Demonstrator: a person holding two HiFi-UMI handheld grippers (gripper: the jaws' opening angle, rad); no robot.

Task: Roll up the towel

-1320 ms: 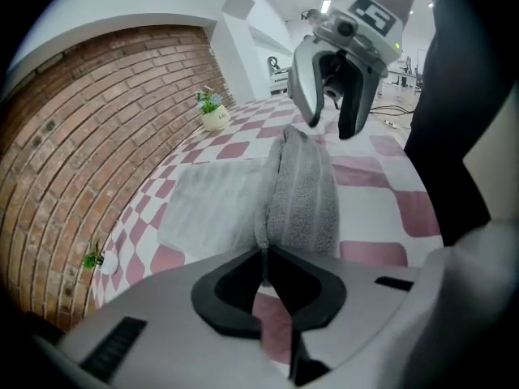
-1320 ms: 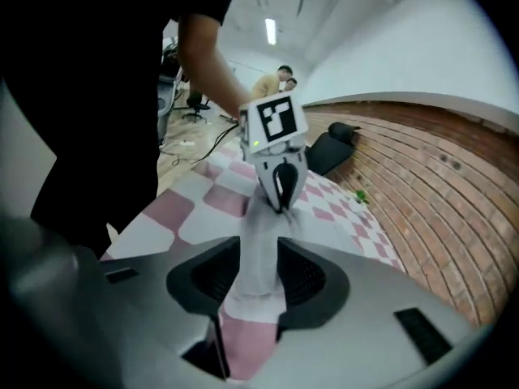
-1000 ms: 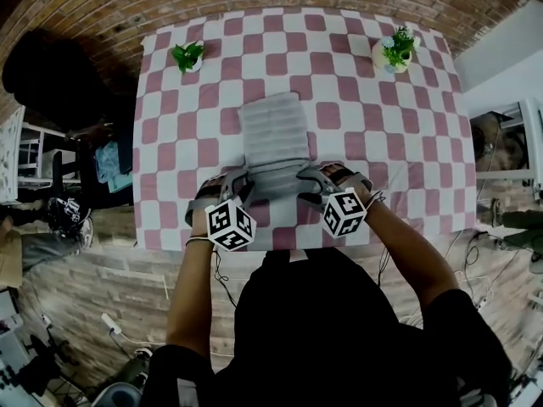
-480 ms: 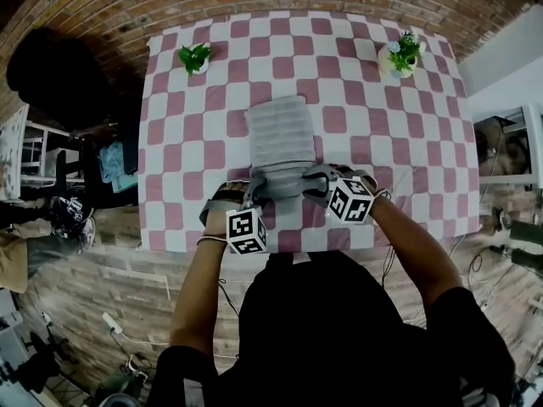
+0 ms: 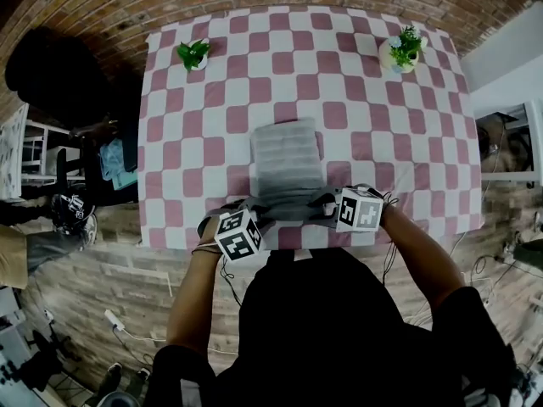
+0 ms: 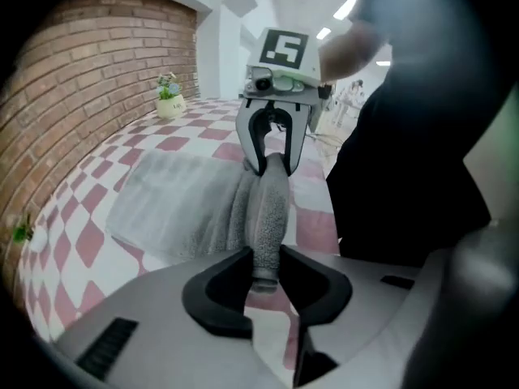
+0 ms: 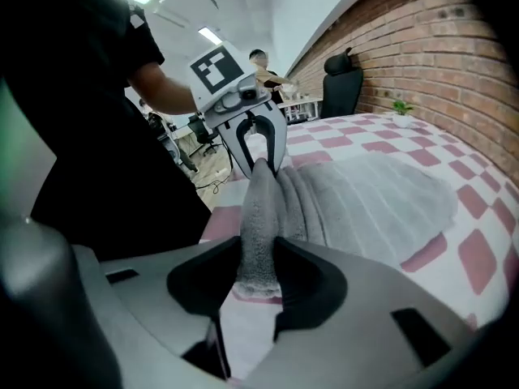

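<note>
A grey towel (image 5: 287,153) lies on the pink-and-white checked table (image 5: 390,142); its near end is bunched into a tight roll (image 5: 288,207) along the table's near edge. My left gripper (image 5: 258,217) pinches the roll's left end and my right gripper (image 5: 329,210) pinches its right end, so the two face each other. In the left gripper view the roll (image 6: 268,201) runs from my left gripper (image 6: 263,275) to the right one (image 6: 274,140). The right gripper view shows the roll (image 7: 259,217) pressed between my right gripper's (image 7: 258,275) pads. Both pairs of jaws have just been closing on the towel.
A small potted plant (image 5: 193,54) stands at the table's far left corner and another (image 5: 400,49) at the far right. A brick wall lies beyond the table. A black chair (image 5: 51,75) and clutter sit on the left. My torso is against the near edge.
Both grippers have come back toward the near table edge and turned to face each other. The towel has slid nearer with them, and its near end is more tightly bunched.
</note>
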